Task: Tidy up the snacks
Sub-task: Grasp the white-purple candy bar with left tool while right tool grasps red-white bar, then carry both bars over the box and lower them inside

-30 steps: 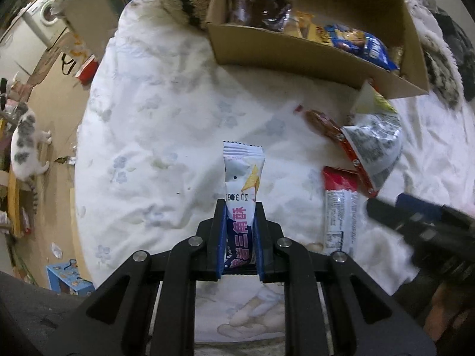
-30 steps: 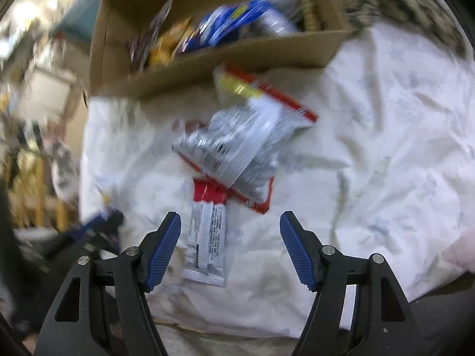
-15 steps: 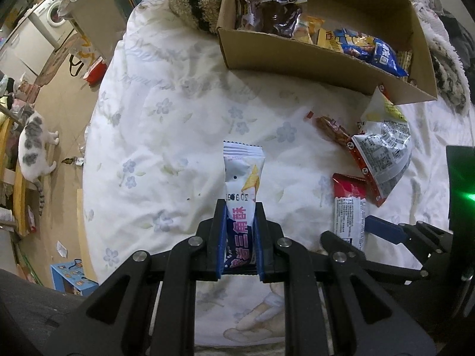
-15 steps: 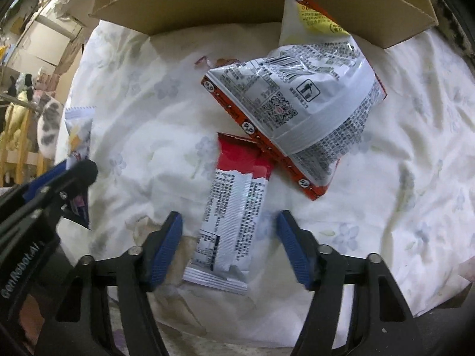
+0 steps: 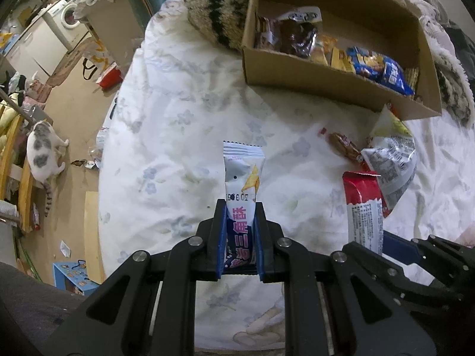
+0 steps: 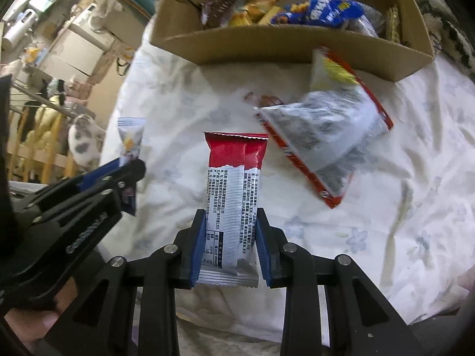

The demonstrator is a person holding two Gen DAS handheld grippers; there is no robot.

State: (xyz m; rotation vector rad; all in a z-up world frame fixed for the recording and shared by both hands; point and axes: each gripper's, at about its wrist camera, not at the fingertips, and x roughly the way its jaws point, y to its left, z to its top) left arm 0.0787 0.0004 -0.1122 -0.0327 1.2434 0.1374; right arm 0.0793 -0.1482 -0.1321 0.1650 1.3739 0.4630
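My left gripper is shut on a white and purple snack packet, held above the bed. My right gripper is shut on a red and white snack bar; the bar also shows in the left wrist view. The left gripper with its packet shows at the left of the right wrist view. A cardboard box holding several snacks stands at the far side. A silver and red bag and a small brown snack lie on the sheet before the box.
The white flowered bedsheet covers the bed. A striped fuzzy cushion lies left of the box. The bed's left edge drops to a floor with a cat, a washing machine and clutter.
My right gripper has moved in over the red and white bar and shut on it, lifting its end. My left gripper still holds its packet, barely moved.
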